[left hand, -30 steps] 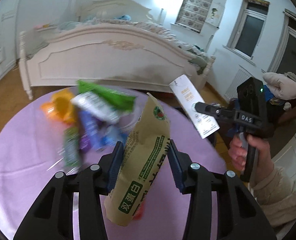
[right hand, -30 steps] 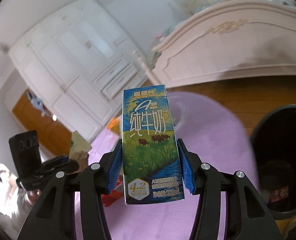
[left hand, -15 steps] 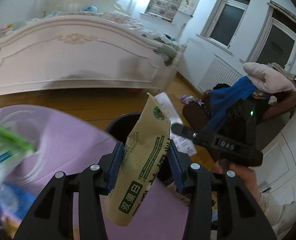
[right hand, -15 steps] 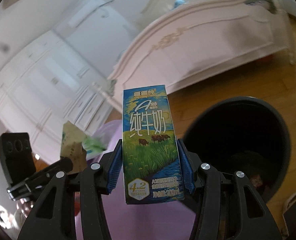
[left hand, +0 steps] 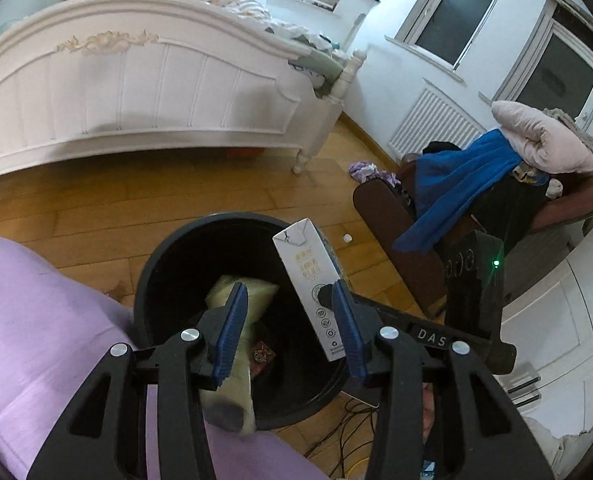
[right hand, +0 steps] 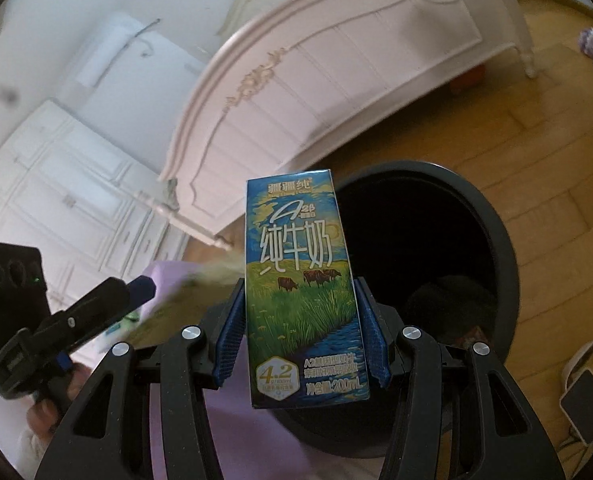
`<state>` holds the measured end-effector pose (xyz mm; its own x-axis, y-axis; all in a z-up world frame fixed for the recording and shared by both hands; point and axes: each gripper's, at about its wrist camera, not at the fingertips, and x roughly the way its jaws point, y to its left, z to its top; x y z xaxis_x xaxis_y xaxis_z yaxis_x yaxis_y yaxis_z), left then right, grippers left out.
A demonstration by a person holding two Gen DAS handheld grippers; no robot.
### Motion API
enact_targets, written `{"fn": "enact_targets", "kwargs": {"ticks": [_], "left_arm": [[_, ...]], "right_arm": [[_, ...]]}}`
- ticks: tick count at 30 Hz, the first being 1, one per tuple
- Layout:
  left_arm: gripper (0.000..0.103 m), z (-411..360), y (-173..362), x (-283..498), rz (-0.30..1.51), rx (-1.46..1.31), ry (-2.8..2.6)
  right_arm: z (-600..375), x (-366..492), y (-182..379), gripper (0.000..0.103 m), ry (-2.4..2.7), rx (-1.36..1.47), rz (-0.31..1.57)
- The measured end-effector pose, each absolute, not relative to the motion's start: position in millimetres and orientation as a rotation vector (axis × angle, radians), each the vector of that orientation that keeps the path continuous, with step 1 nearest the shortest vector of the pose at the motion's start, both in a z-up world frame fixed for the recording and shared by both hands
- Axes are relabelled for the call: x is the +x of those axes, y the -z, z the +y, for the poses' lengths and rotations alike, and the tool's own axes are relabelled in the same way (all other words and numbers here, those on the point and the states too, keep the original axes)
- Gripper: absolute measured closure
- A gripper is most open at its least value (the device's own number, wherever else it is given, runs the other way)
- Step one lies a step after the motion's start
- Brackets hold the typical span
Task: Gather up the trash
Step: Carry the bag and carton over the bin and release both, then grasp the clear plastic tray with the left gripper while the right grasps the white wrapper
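Dropped crinkly pouch (left hand: pixel 232 300), boxy carton (right hand: pixel 302 288) gripped

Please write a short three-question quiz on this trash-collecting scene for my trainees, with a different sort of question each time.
1. True or false: the milk carton already lies inside the bin.
2. Where does the bin stand? A) on the bed. B) on the wooden floor. C) on the armchair.
3. Which gripper has nothing between its pads?

Key
1. False: the right gripper clamps it upright.
2. B.
3. The left gripper.
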<state>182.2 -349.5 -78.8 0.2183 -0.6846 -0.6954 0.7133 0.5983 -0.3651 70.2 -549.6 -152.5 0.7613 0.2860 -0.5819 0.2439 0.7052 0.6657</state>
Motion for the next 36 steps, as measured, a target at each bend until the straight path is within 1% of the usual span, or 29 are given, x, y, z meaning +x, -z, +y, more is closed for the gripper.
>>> {"fn": "enact_targets", "kwargs": {"ticks": [8,10,11,12,13,14,16,17,18,21,28,36], "left_arm": [[0.059,-361,91,189,0.974,0.052,0.958],[0.059,-360,90,188,0.973,0.060,0.956],[0.059,-360,89,187,0.970,0.065,0.953],[0.056,-360,87,187,0.964,0.070,0.944],[0.056,-362,85,186,0.957,0.073,0.940],[0.055,-360,82,184,0.950,0.075,0.937],[0.039,-353,76,179,0.928,0.075,0.915],[0.022,-349,73,177,0.911,0.072,0.903],[0.014,-344,69,174,0.884,0.065,0.886],[0.009,-325,54,163,0.813,0.056,0.836],[0.007,-265,30,145,0.729,0.042,0.692],[0.007,-149,15,132,0.688,-0.056,0.470]], "right_arm": [[-557,75,174,0.051,-0.010,0.827,0.751],[-557,77,175,0.049,-0.001,0.826,0.756],[-558,77,175,0.046,0.002,0.829,0.759],[-558,76,176,0.033,0.013,0.833,0.763],[-558,75,175,0.024,0.021,0.837,0.756],[-558,73,174,0.024,0.025,0.841,0.743],[-555,74,171,0.024,0.026,0.837,0.750],[-554,73,170,0.024,0.025,0.833,0.751],[-550,72,167,0.024,0.019,0.825,0.748],[-541,72,157,0.024,0.001,0.785,0.746],[-493,89,124,0.024,-0.094,0.677,0.745],[-415,116,86,0.024,-0.248,0.525,0.766]]}}
